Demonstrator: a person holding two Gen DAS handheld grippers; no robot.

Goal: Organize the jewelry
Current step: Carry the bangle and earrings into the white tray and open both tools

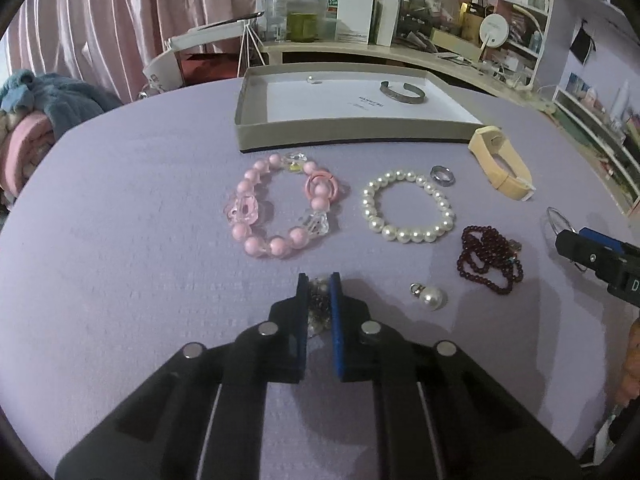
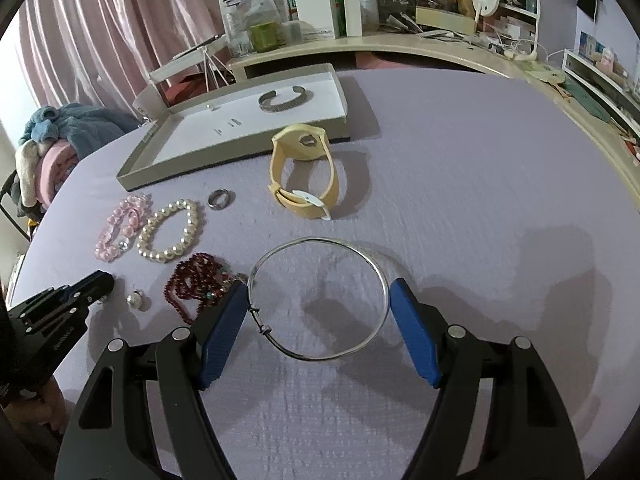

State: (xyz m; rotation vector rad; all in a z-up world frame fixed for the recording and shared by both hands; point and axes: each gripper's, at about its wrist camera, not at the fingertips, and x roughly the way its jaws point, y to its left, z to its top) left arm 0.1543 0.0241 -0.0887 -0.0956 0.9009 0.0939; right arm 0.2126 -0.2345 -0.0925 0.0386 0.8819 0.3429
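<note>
Pink curtains point(image 1: 120, 20), cluttered desk point(image 1: 380, 50), blue towel point(image 1: 52, 96) beside lavender table point(image 1: 140, 200).

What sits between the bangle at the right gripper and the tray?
The yellow watch stands on the cloth between the bangle and the tray. The right gripper is open, fingers flanking the bangle.

Surface: lavender cloth-covered table point(image 2: 460, 152)
Back: shallow grey cardboard box lid point(image 1: 352, 130)
Middle: pink bead bracelet point(image 1: 280, 208), white pearl bracelet point(image 1: 408, 206), yellow wristwatch point(image 2: 306, 172)
Front: thin silver bangle point(image 2: 320, 300)

L gripper point(image 1: 319, 292) pinched, R gripper point(image 2: 318, 308) wide
</note>
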